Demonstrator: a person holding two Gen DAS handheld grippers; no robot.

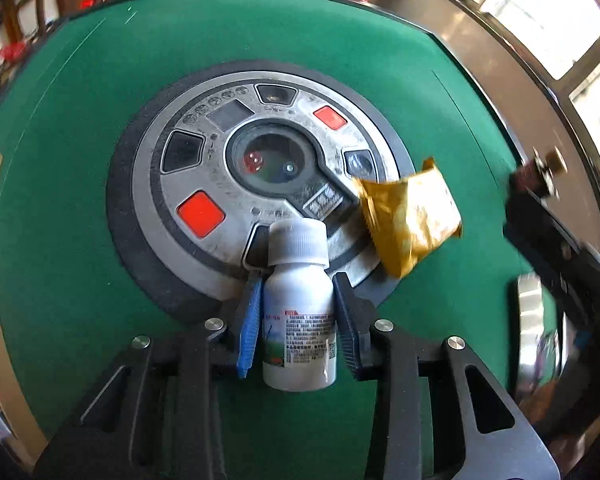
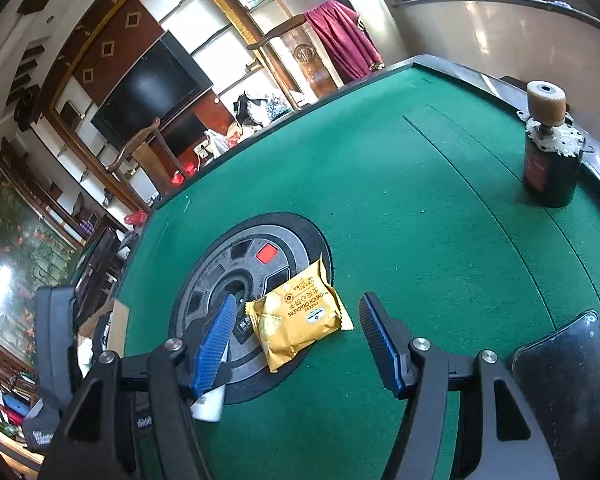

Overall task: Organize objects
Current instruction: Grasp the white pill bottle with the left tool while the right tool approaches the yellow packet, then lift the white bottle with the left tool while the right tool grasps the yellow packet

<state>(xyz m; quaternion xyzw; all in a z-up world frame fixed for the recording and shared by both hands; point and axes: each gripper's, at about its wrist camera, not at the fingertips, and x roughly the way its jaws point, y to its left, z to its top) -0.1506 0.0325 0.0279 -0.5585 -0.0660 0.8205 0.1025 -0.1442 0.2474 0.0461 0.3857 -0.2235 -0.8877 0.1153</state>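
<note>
**Green felt worktop: one bottle, one cracker packet, one dark jar**

Green felt covers my worktop (image 1: 80, 160), with one round control panel (image 1: 220, 152) at its centre. I count one white bottle (image 1: 298, 312), one yellow cracker packet (image 2: 300, 316) lying partly on the panel's edge, and one dark jar (image 2: 550, 164) far off near the rim. My left tool (image 1: 296, 320) points steeply down, its pads closed against the bottle's sides. My right tool (image 2: 300, 344) angles downward, spread wide and empty, the packet just beyond its fingers.
</note>
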